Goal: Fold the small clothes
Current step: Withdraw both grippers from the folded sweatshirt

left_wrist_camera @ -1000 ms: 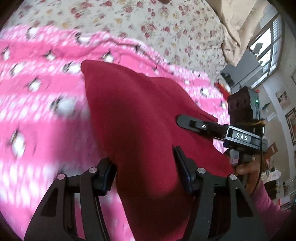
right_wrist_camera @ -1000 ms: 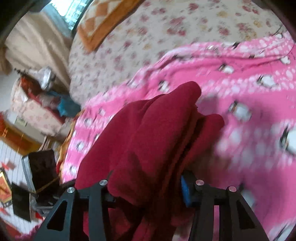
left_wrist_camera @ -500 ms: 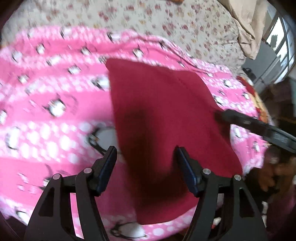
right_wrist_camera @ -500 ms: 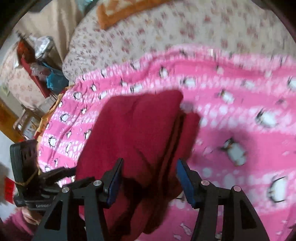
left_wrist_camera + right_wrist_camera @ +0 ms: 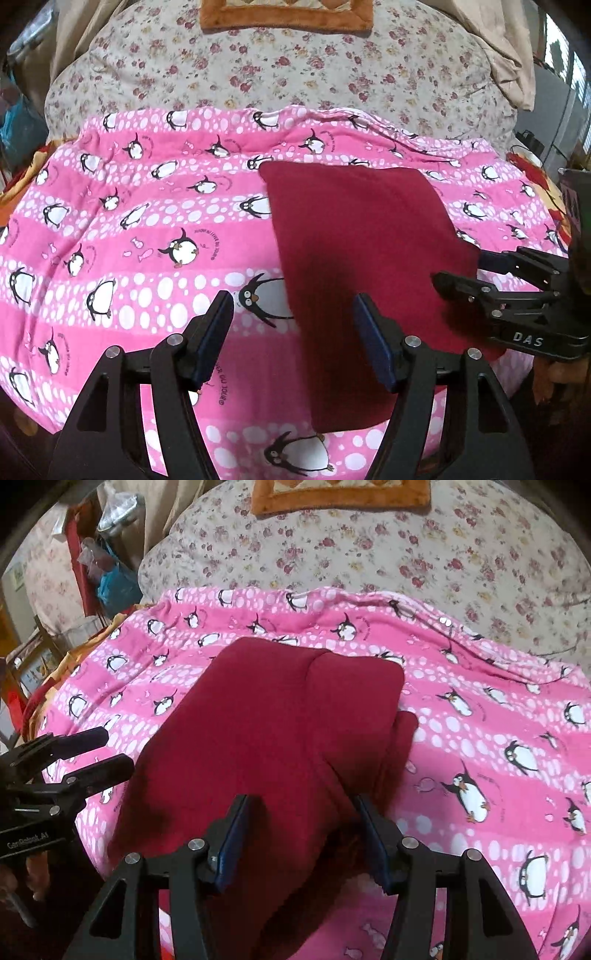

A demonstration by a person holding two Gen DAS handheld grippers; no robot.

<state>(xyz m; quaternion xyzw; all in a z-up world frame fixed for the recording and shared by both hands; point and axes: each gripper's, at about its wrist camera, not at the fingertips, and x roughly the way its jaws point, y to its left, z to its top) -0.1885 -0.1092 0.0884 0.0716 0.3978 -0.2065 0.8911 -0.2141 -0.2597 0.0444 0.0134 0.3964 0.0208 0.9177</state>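
A dark red folded garment [image 5: 354, 236] lies flat on the pink penguin blanket [image 5: 147, 229]. My left gripper [image 5: 293, 332] stands open low over the garment's near left edge; its pads do not touch the cloth. In the right wrist view the same garment [image 5: 266, 731] shows a folded layer on top and a thicker ridge along its right side. My right gripper [image 5: 304, 830] is open just above its near end, cloth below and between the fingers. Each gripper shows in the other's view, the right gripper [image 5: 480, 273] at the garment's right edge, the left gripper [image 5: 92, 757] at its left.
A floral bedspread [image 5: 295, 66] covers the bed beyond the blanket, with an orange-bordered cushion [image 5: 284, 14] at the far end. Cluttered furniture and bags [image 5: 107, 572] stand off the bed's left side. A hand [image 5: 561, 373] holds the right gripper's handle.
Both grippers let go of the red garment and drew back. It was hanging bunched in the jaws; now it lies flat and folded on the blanket.
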